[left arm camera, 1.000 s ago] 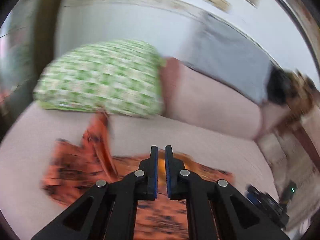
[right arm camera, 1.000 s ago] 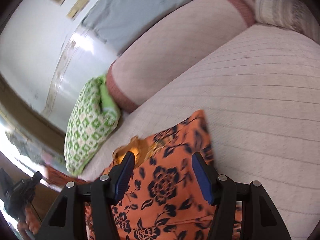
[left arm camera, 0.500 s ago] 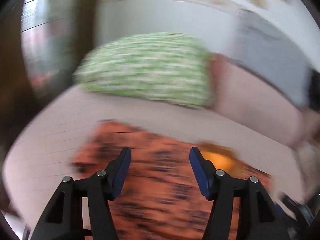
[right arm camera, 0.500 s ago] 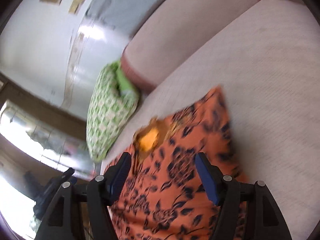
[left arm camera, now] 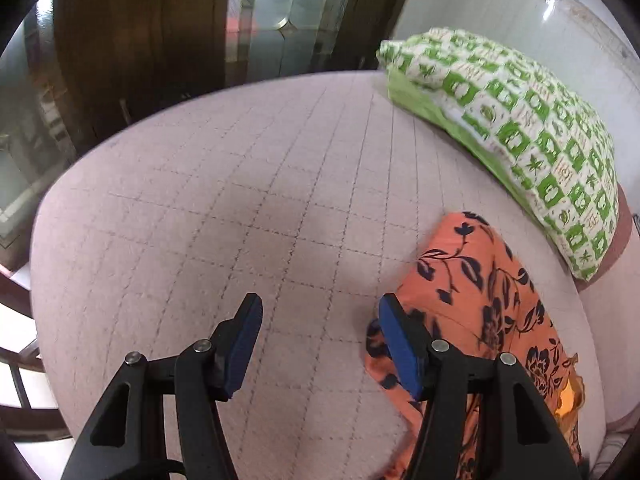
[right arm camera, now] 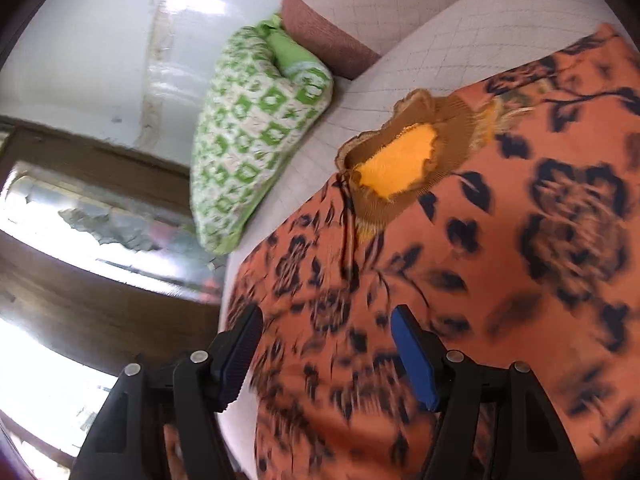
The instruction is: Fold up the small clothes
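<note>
Orange floral garment (right arm camera: 500, 264) flat on quilted couch (left arm camera: 240, 200), both grippers' jaws spread, nothing pinched.

You're working over a quilted sofa seat (left arm camera: 240, 200), matt pinkish cloth with stitched grid lines. The orange floral garment (right arm camera: 500, 260) looks thin and smooth, with a ribbed brown knit neckline (right arm camera: 416, 156). The far green-and-white cushion (left arm camera: 520, 128) is printed woven cloth. Each gripper shows matt black plastic arms, 2 ridged blue pads (left arm camera: 400, 348) and shiny metal rivets (left arm camera: 202, 346). The wall (right arm camera: 120, 40) is glossy, the door frame (left arm camera: 140, 20) dark wood.
</note>
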Motion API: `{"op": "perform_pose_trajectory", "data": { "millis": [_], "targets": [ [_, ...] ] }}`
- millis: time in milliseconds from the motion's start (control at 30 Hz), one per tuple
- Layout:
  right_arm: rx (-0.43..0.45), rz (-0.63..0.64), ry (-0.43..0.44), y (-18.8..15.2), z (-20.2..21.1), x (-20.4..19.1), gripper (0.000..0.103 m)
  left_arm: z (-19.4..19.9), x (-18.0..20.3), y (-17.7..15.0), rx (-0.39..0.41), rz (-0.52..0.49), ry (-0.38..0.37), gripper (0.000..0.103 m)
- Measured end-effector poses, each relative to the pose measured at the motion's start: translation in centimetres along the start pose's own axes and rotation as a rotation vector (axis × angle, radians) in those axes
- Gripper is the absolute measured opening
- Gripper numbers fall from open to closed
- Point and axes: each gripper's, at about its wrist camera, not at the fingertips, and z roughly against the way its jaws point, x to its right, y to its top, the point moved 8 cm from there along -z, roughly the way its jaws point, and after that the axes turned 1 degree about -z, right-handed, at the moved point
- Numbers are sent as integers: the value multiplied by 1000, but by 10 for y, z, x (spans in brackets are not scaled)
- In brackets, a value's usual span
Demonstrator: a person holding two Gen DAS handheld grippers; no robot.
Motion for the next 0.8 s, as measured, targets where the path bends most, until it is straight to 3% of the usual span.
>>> {"op": "perform_pose_trajectory", "data": {
  "millis": [233, 300, 333, 367, 433, 467, 633, 800],
  "targets": [
    [-8, -62, -102, 37, -75, 4, 66, -7, -1, 18, -72, -85, -43, 61],
    [-7, -60, -93, 44, -88, -7, 57, -7, -3, 20, -90, -88, -47, 61],
    [-40, -43, -103, 42, -100, -14, 45, -10, -5, 24, -102, -80, -52, 61],
    [-59, -18, -136, 40, -108, -17, 30, -14, -5, 28, -110, -72, -56, 61],
    [-82, 57, -245, 36, -122, -24, 14, -26, -3, 31, -123, -63, -62, 61],
    [-86, 79, -261, 33, -123, -30, 12, -29, -1, 33, -126, -59, -66, 61],
    [42, 215, -237, 32, -71, -80, 11, -24, -4, 40, -94, -47, -69, 61],
    [260, 277, -273, 51, 42, -87, 11, -12, 17, 35, -66, -87, -109, 61]
  ]
}}
